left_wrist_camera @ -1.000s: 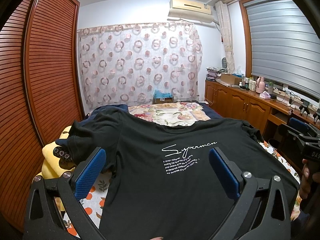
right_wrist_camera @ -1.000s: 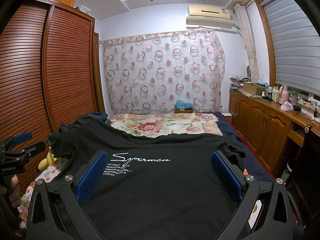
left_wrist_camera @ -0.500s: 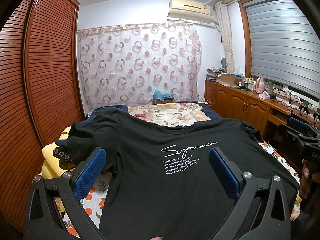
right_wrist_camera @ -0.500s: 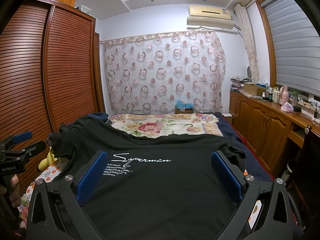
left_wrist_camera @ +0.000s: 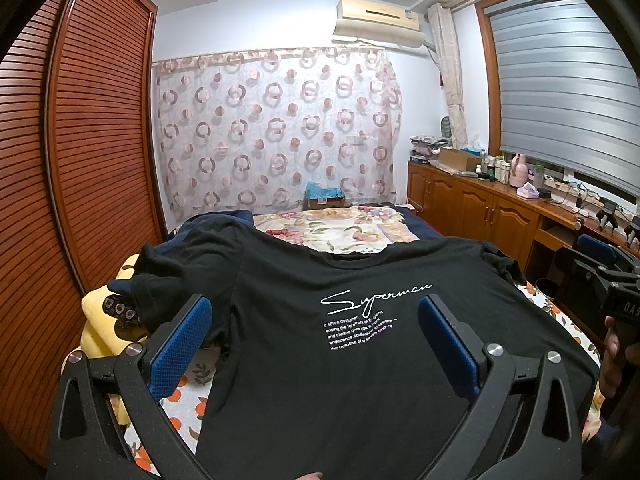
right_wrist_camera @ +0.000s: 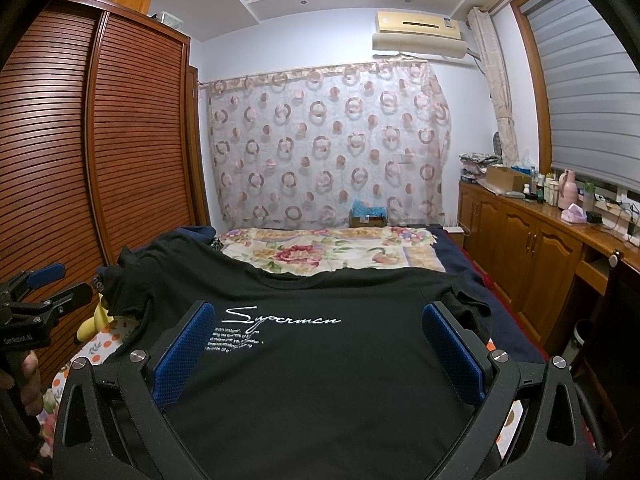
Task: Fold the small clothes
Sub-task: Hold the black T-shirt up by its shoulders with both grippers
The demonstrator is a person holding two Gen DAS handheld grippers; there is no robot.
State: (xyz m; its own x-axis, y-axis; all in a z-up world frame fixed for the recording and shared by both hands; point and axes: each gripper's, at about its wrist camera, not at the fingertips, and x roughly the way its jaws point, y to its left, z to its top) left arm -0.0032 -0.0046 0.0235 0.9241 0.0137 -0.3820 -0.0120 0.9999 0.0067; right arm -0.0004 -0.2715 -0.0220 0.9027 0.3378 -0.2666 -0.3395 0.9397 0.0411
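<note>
Left wrist view: left gripper [left_wrist_camera: 314,346], jaws spread wide, holding nothing. Black T-shirt [left_wrist_camera: 360,360] lies flat across the frame's centre and bottom on the bed [left_wrist_camera: 340,230]; its sleeve [left_wrist_camera: 160,288] sits bunched at middle left.

Right wrist view: right gripper [right_wrist_camera: 318,354], jaws wide apart, empty, above the shirt's chest print [right_wrist_camera: 280,320]. Risk: a pinch on the crumpled sleeve could drag the shirt askew.

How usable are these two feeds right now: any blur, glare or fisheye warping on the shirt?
Left wrist view: sharp, dim indoor light, black T-shirt loses fold detail, white print readable, wardrobe slats bowed by fisheye. Right wrist view: equally sharp, no glare, dark corner vignetting, left tongs at the frame edge.
</note>
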